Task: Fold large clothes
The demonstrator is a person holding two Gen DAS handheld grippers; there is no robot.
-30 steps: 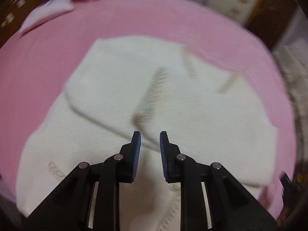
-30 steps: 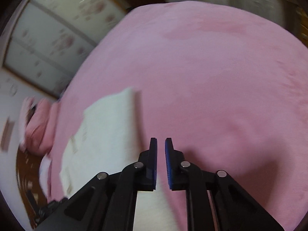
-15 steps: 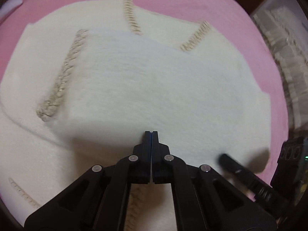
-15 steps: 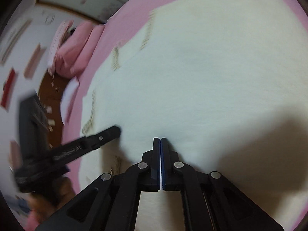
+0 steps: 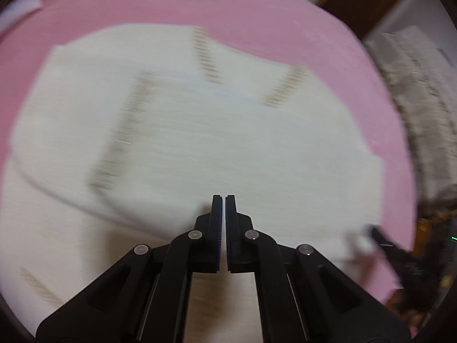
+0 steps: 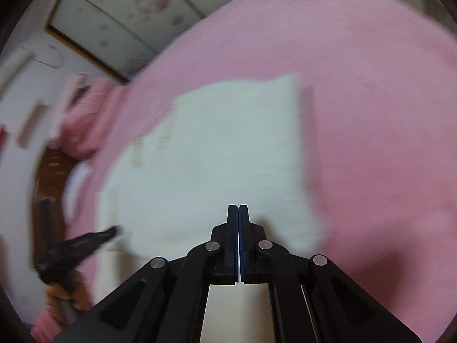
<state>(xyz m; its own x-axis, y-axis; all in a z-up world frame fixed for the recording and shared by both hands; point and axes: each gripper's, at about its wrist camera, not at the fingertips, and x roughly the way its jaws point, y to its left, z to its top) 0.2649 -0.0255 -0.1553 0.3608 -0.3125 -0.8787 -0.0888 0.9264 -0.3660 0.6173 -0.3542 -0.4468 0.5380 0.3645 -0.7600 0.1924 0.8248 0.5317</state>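
Cream garment (image 5: 228,143) lies spread on the pink bed (image 5: 200,5), partly folded: one layer is doubled over another, and tan stitched trim (image 5: 120,131) runs across the upper layer. From the right wrist view the same garment (image 6: 217,148) shows a squared far corner, with bare pink bedding beyond it.

Left gripper (image 5: 223,200): jaws drawn together, only a sliver between the pads; they have just been closing. Nothing visible between the tips, though the cloth edge may be pinched lower down, which blur hides. Right gripper (image 6: 238,208): jaws fully together, likewise nothing seen at the tips; cannot tell whether fabric is caught beneath. Each tool shows at the edge of the other's view, both at the near hem.

Handling judgement: the fabric looks thick, fleecy, soft and limp. It is likely light for its bulk but floppy, sagging between two holds and dragging on the plush bedding. Not fragile. The fuzzy surface should grip well in the pads.

Best hold: the two near corners or the hem, pinching all layers together so the fold travels as one. Avoid the trim, which may snag.
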